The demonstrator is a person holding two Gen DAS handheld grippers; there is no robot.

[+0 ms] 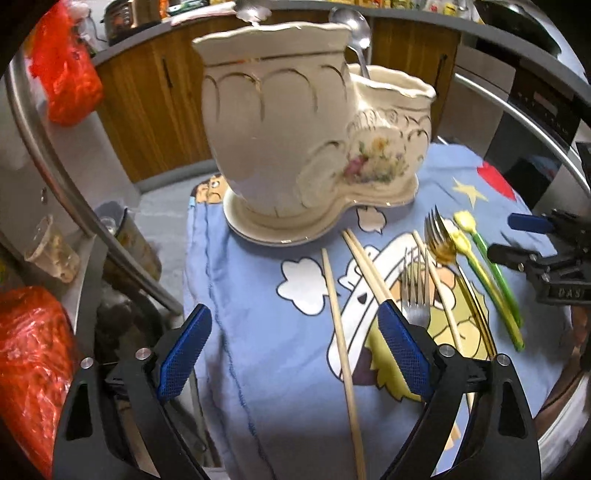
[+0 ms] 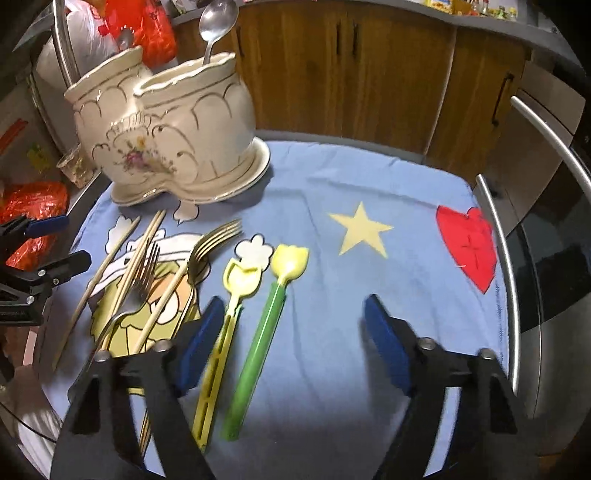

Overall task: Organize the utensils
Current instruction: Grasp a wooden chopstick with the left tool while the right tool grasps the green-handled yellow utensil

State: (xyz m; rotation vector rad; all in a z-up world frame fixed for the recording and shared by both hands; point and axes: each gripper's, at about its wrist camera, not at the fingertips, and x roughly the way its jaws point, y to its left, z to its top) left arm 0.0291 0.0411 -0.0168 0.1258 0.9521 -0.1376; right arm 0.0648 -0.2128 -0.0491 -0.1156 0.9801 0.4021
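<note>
A cream ceramic two-pot holder point(image 1: 288, 129) stands at the back of the blue cartoon cloth point(image 1: 266, 369), with a steel spoon point(image 1: 354, 29) standing in it. Loose wooden chopsticks point(image 1: 340, 325), a silver fork point(image 1: 415, 295) and a gold fork point(image 1: 439, 236) lie in front. My left gripper point(image 1: 295, 325) is open over the cloth, one chopstick lying between its fingers. My right gripper point(image 2: 295, 314) is open above a green-handled utensil point(image 2: 258, 350). A yellow utensil point(image 2: 229, 321) lies against its left finger. Neither gripper's pads press on anything.
A curved metal rail point(image 2: 509, 258) rims the table. Red plastic bags point(image 1: 29, 350) and a glass cup point(image 1: 51, 254) sit at the left. Wooden cabinets point(image 2: 351, 74) stand behind. Each gripper shows at the edge of the other's view, the right gripper point(image 1: 508, 238) and the left gripper point(image 2: 72, 240).
</note>
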